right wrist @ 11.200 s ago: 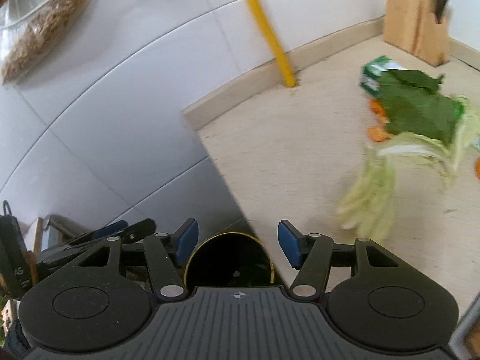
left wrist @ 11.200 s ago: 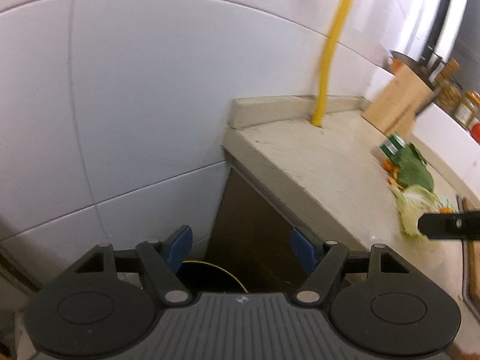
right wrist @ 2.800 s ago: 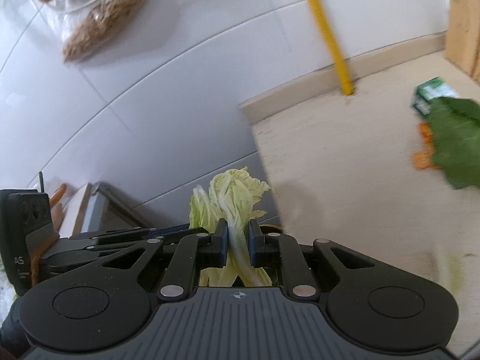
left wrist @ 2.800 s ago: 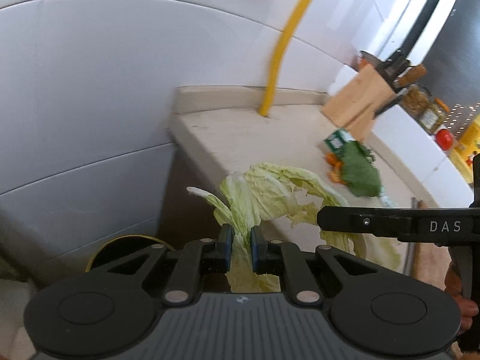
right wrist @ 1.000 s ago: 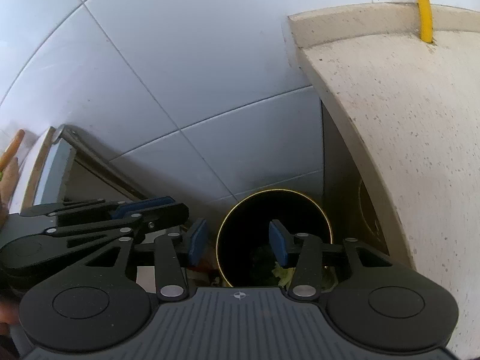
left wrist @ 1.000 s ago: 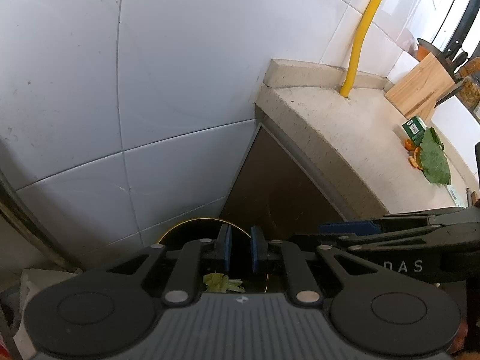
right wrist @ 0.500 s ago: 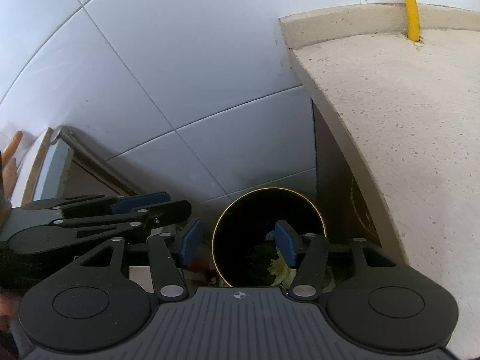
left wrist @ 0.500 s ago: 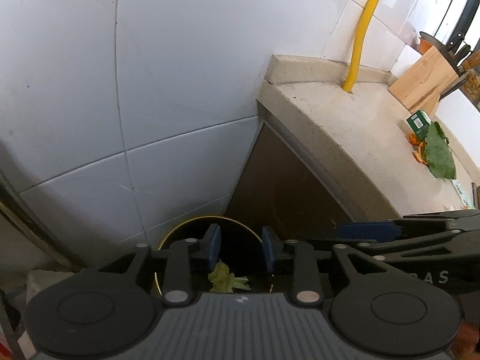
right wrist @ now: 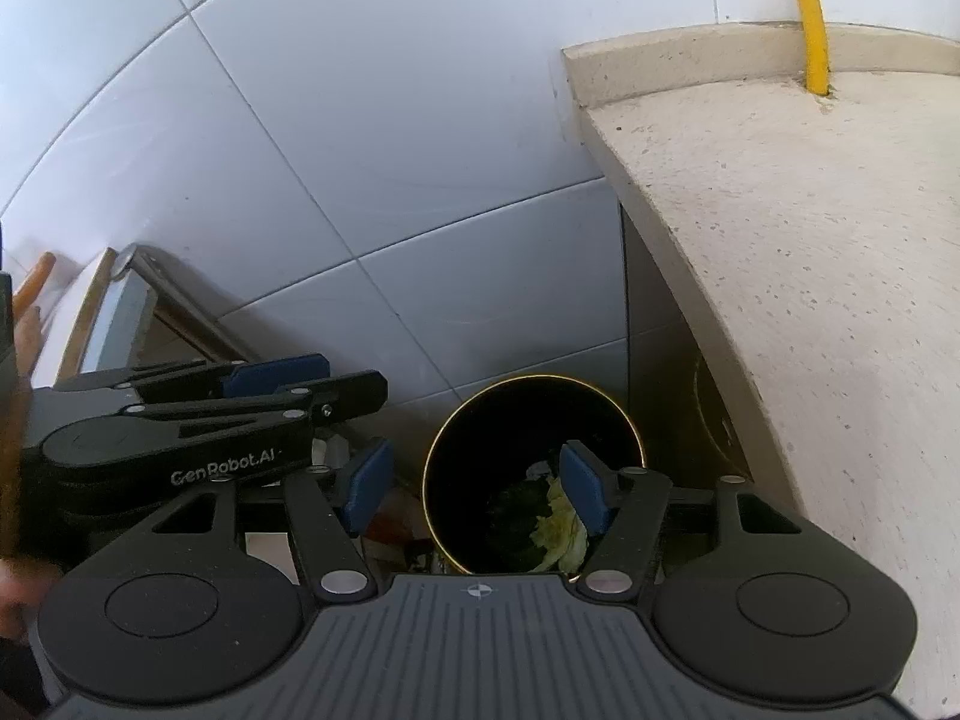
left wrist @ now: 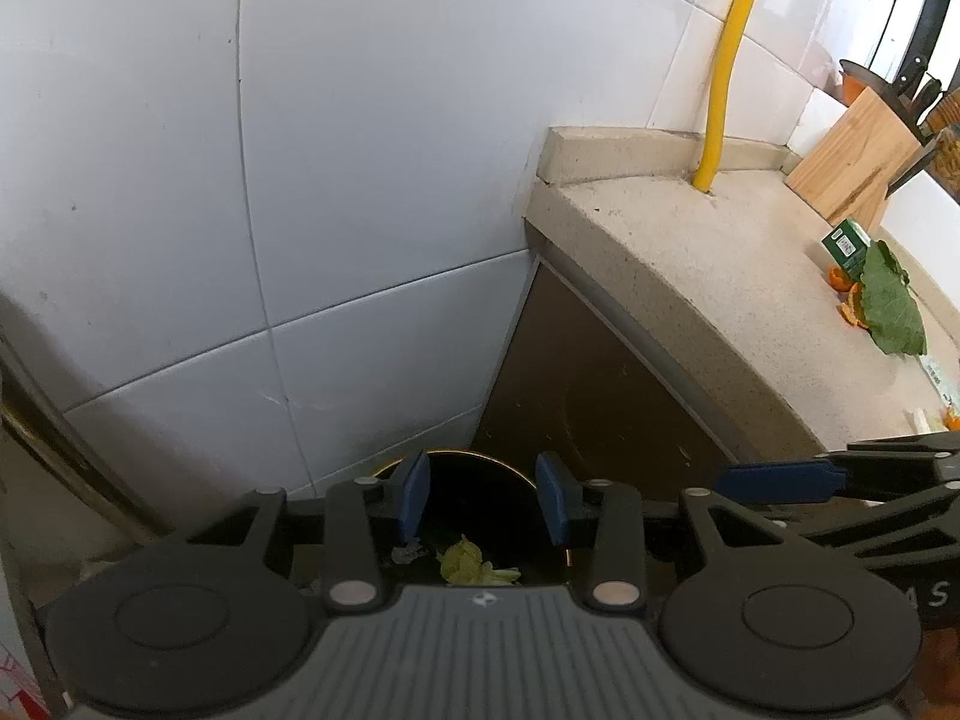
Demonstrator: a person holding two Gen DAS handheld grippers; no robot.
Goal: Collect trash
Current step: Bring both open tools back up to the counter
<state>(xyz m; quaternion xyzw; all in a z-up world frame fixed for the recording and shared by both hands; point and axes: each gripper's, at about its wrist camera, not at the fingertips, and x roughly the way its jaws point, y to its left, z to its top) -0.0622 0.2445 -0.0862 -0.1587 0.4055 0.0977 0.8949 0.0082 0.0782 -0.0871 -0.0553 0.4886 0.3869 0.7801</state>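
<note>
A black round trash bin with a gold rim (right wrist: 600, 396) stands on the floor beside the counter end; it also shows in the left wrist view (left wrist: 474, 483). Pale cabbage leaves (right wrist: 561, 531) lie inside it, also seen in the left wrist view (left wrist: 471, 561). My left gripper (left wrist: 483, 501) is open and empty above the bin. My right gripper (right wrist: 477, 483) is open and empty above the bin too. On the counter (left wrist: 738, 276) a dark green leaf (left wrist: 891, 306), orange peel (left wrist: 849, 312) and a small green carton (left wrist: 846, 243) lie at the far right.
A white tiled wall (left wrist: 300, 180) stands behind the bin. A yellow pipe (left wrist: 723, 78) rises from the counter's back. A wooden knife block (left wrist: 852, 162) stands at the far right. A brown cabinet side (left wrist: 576, 384) sits under the counter. A low metal-framed unit (right wrist: 114, 300) is at the left.
Both grippers carried cabbage leaves from the counter to the bin. The right one opened first; the left opened within the last second, and the leaves now lie in the bin.
</note>
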